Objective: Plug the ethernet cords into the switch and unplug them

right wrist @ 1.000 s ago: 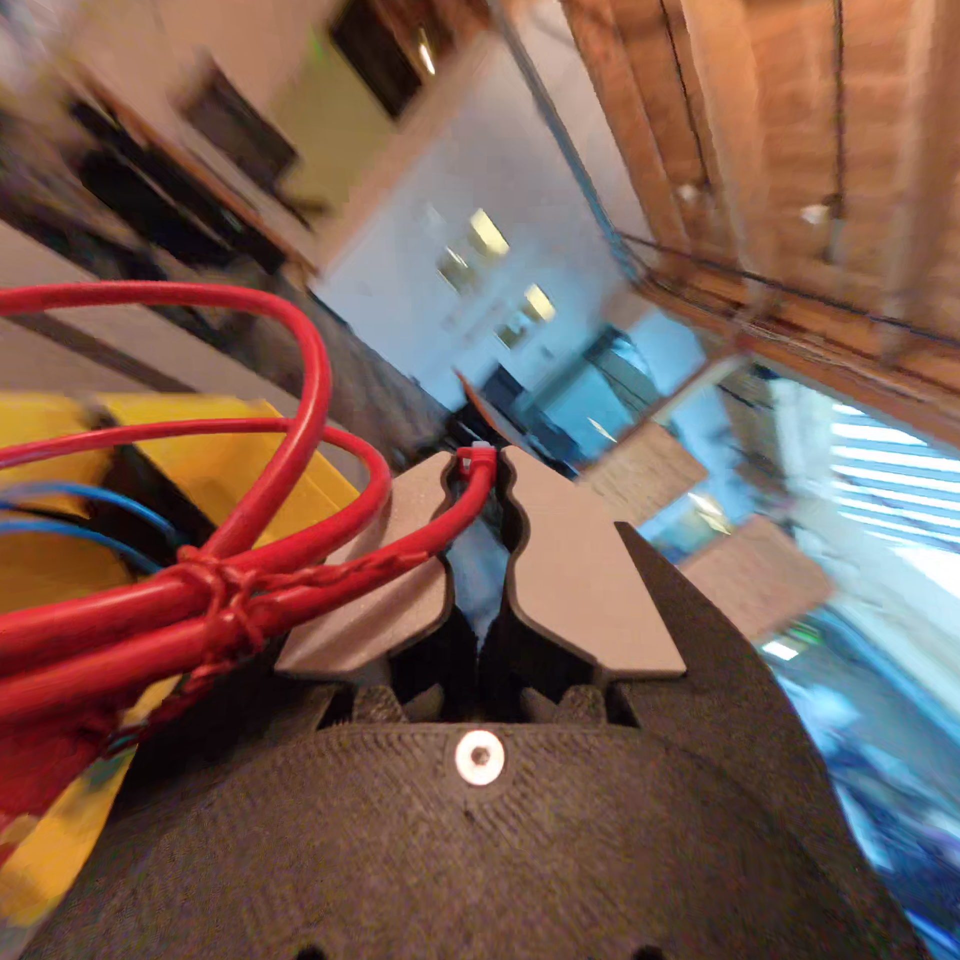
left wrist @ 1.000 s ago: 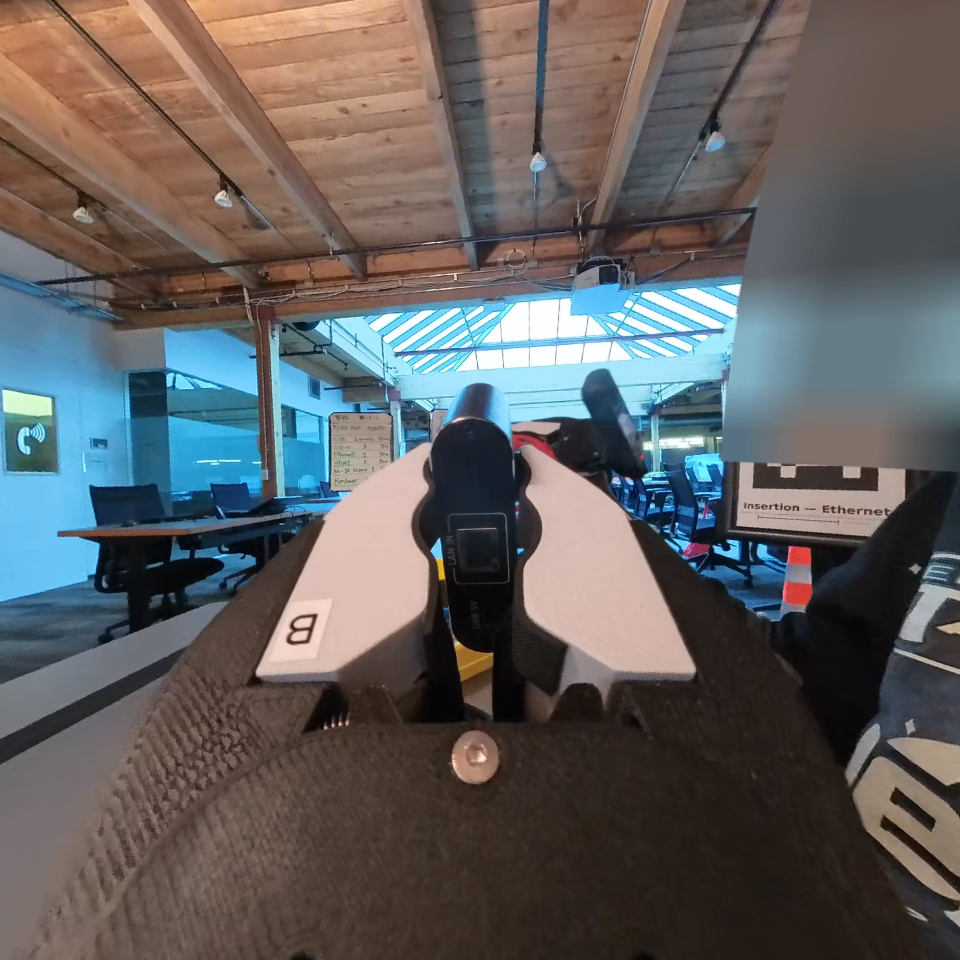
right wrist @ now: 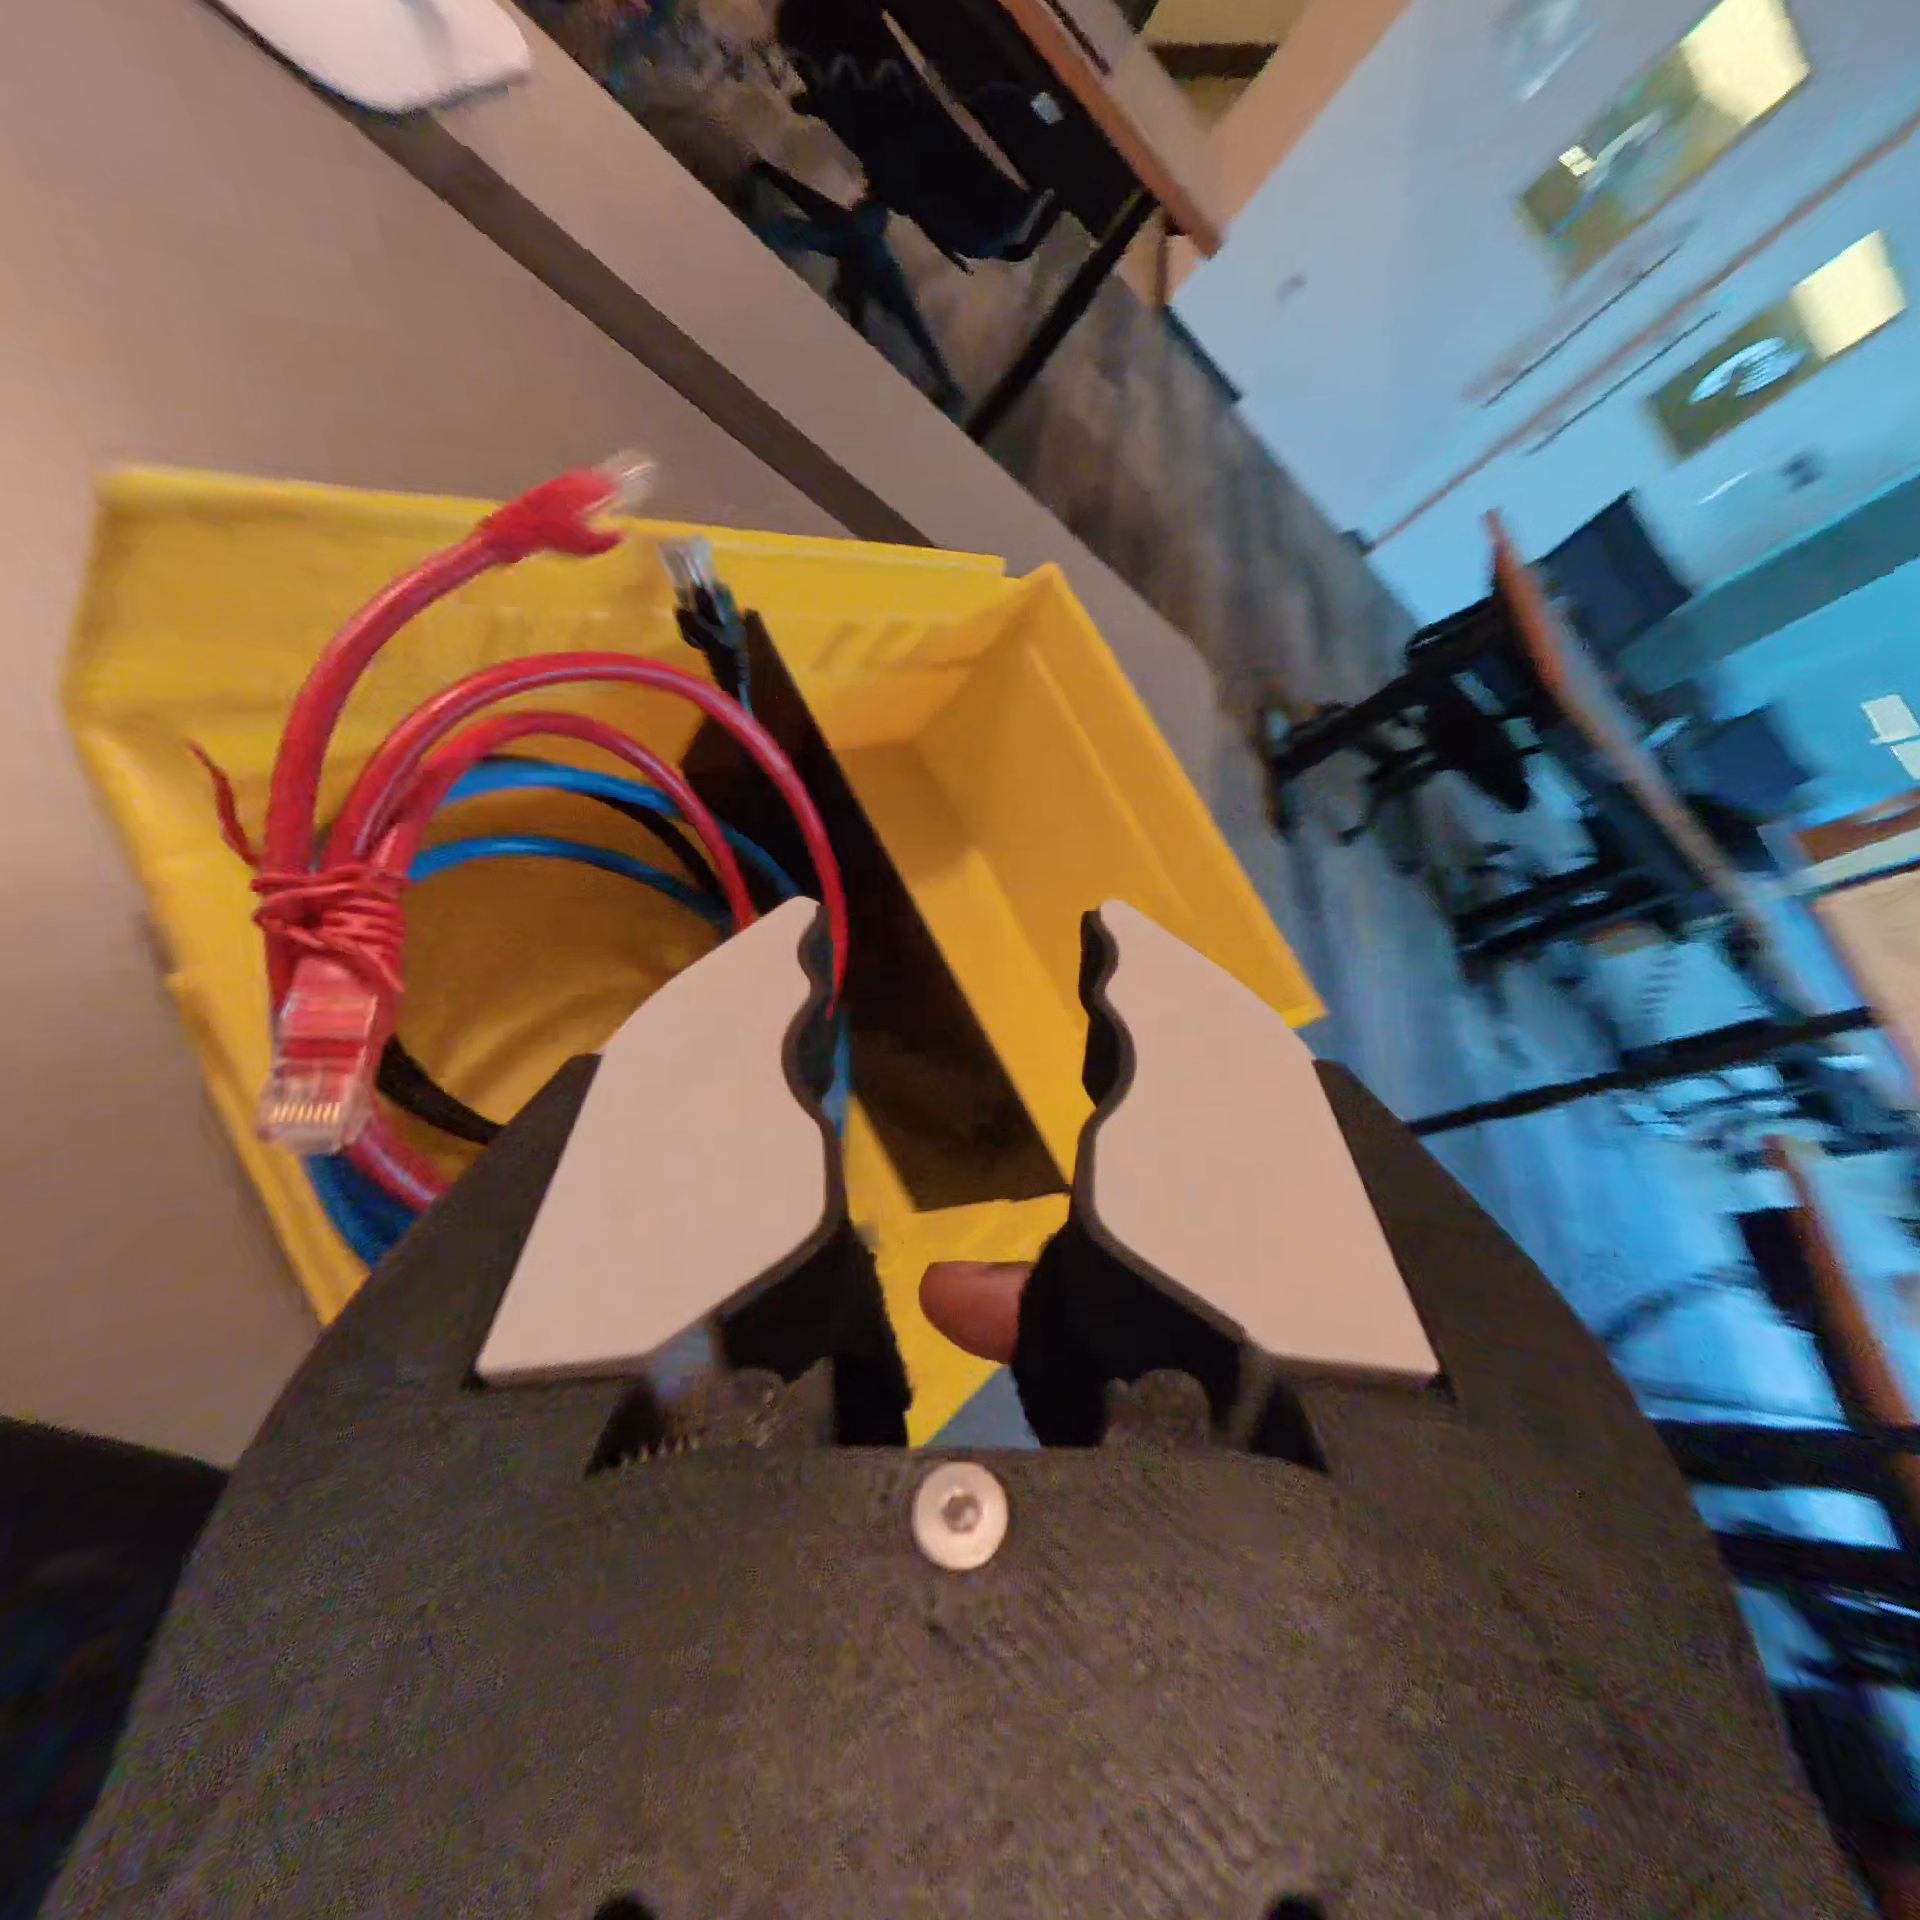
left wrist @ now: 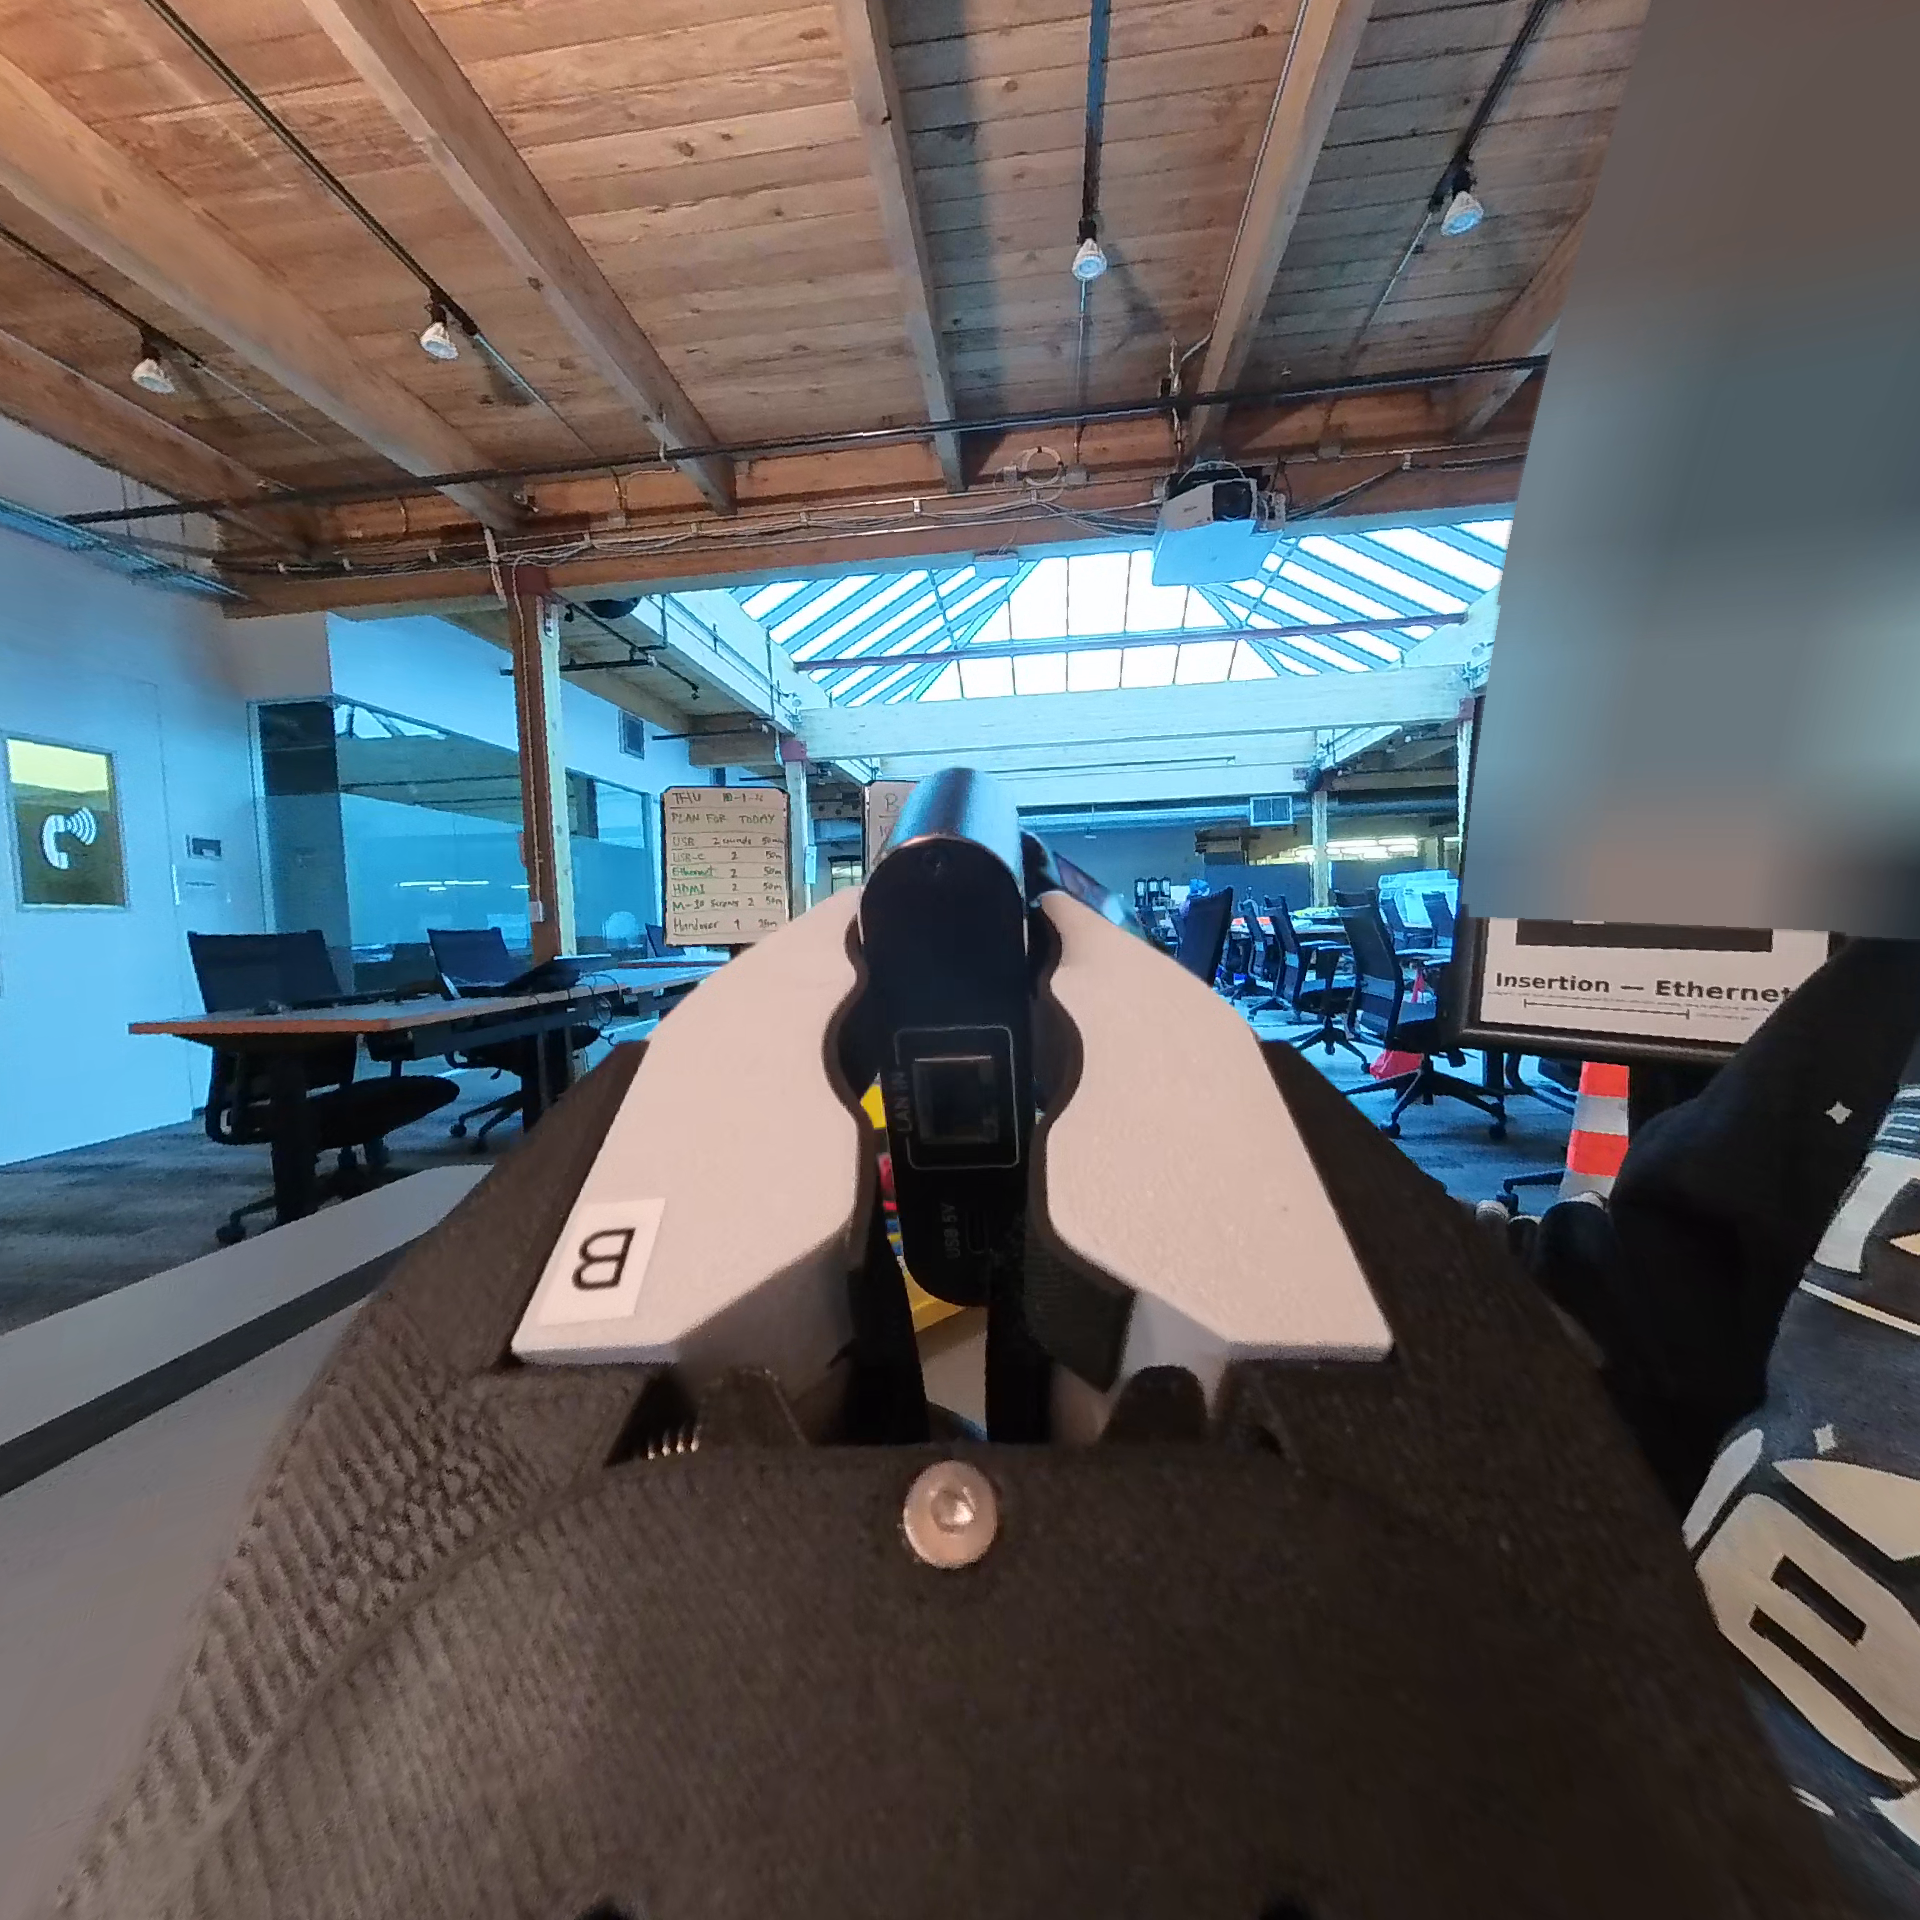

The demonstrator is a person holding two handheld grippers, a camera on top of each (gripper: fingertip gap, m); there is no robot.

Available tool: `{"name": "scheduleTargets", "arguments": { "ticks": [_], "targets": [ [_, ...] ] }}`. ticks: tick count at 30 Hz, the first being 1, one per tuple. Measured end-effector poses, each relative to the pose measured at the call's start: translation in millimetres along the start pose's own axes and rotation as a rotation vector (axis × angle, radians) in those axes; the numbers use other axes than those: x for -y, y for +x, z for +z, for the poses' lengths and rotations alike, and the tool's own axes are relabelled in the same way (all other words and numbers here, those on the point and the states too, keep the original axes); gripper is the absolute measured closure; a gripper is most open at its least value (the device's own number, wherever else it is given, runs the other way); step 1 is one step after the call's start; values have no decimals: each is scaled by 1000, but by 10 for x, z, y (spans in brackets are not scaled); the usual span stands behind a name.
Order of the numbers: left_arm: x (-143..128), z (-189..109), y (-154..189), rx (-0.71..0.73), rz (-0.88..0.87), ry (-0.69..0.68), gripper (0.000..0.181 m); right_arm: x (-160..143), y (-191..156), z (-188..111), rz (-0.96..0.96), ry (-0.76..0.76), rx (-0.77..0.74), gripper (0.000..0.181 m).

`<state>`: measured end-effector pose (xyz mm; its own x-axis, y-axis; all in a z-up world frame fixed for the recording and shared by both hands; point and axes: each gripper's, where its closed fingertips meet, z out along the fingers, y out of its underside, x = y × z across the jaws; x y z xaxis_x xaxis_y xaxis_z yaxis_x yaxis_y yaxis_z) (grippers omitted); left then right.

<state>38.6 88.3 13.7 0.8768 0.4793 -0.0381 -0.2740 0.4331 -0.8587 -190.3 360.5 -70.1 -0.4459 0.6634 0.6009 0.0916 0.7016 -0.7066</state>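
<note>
- Left tongs [left wrist: 940, 997] clamp tight on the black switch [left wrist: 948, 1049], held upright, its square port facing the camera.
- Right tongs [right wrist: 951, 935] gape wide, gripping nothing, above the yellow bin [right wrist: 1081, 790] on the grey worktop [right wrist: 260, 291].
- Red cord [right wrist: 343, 842], bundled with a blue cord [right wrist: 582, 800], lies in the bin just left of the right tongs.

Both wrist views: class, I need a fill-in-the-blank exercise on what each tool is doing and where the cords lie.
1. The left tool is shut on a ____ switch.
2. The right tool is ____, gripping nothing.
3. The red cord lies in a ____ bin.
4. A ____ cord lies coiled beside the red one.

Missing words: black; open; yellow; blue
</note>
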Motion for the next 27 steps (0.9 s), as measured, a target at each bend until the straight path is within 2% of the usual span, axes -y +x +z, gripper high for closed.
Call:
{"name": "scheduleTargets", "arguments": {
  "ticks": [3,6,8,10,13,15,17,19,22,25,27],
  "targets": [
    [-13,5,-4,0,-7,-4,155,81,-16,-62,205,106,118,128],
    [-30,7,-28,8,-27,-9,156,378,-159,-291,391,311,357,129],
    [-53,10,-51,16,-42,-18,155,545,-433,-494,404,389,590,125],
    [-77,14,-71,24,-55,-28,155,525,-720,-538,326,322,716,126],
    [-102,19,-86,30,-68,-38,155,323,-1086,-379,147,122,746,129],
    [-106,19,-93,32,-79,-39,156,261,-1244,-269,99,43,755,135],
    [-101,18,-99,31,-94,-34,156,173,-1249,-117,84,-34,696,142],
    [-93,12,-108,30,-109,-28,156,-44,-1179,3,57,-158,617,155],
    [-95,9,-126,34,-126,-27,156,-257,-1247,-31,74,-266,682,164],
    [-119,12,-136,34,-147,-35,156,-284,-1200,-81,53,-275,673,162],
    [-124,13,-138,29,-164,-35,156,-160,-1153,-126,46,-221,642,131]
  ]
}}
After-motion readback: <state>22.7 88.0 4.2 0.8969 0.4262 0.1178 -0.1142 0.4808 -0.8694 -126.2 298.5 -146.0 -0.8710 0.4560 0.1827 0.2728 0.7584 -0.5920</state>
